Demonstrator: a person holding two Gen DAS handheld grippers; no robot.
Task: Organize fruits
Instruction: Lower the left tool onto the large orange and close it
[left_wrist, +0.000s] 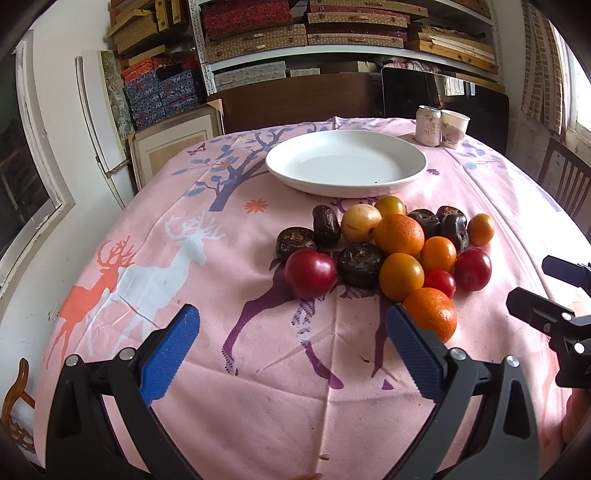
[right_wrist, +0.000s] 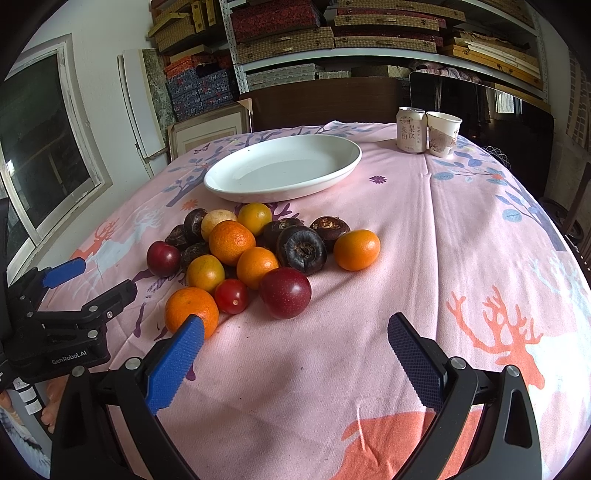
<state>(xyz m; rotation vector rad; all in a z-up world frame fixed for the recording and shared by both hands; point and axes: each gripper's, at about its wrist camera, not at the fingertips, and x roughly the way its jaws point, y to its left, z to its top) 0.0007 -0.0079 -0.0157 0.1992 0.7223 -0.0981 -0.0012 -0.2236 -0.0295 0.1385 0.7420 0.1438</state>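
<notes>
A pile of fruit lies on the pink tablecloth: oranges (left_wrist: 399, 235) (right_wrist: 232, 242), red plums (left_wrist: 309, 273) (right_wrist: 284, 292), dark water chestnuts (left_wrist: 360, 264) (right_wrist: 301, 249), a small red tomato (left_wrist: 439, 282) (right_wrist: 231, 296) and a yellow fruit (left_wrist: 360, 222). A white plate (left_wrist: 345, 162) (right_wrist: 282, 168), with nothing on it, stands behind the pile. My left gripper (left_wrist: 291, 321) is open and empty, just in front of the pile, its right finger beside the nearest orange (left_wrist: 430, 314). My right gripper (right_wrist: 295, 332) is open and empty, in front of the pile's right side.
A drink can (left_wrist: 428, 125) (right_wrist: 410, 130) and a paper cup (left_wrist: 454, 128) (right_wrist: 443, 133) stand at the table's far right. Shelves of boxes fill the back wall. A wooden chair (left_wrist: 565, 181) stands to the right. A window is on the left.
</notes>
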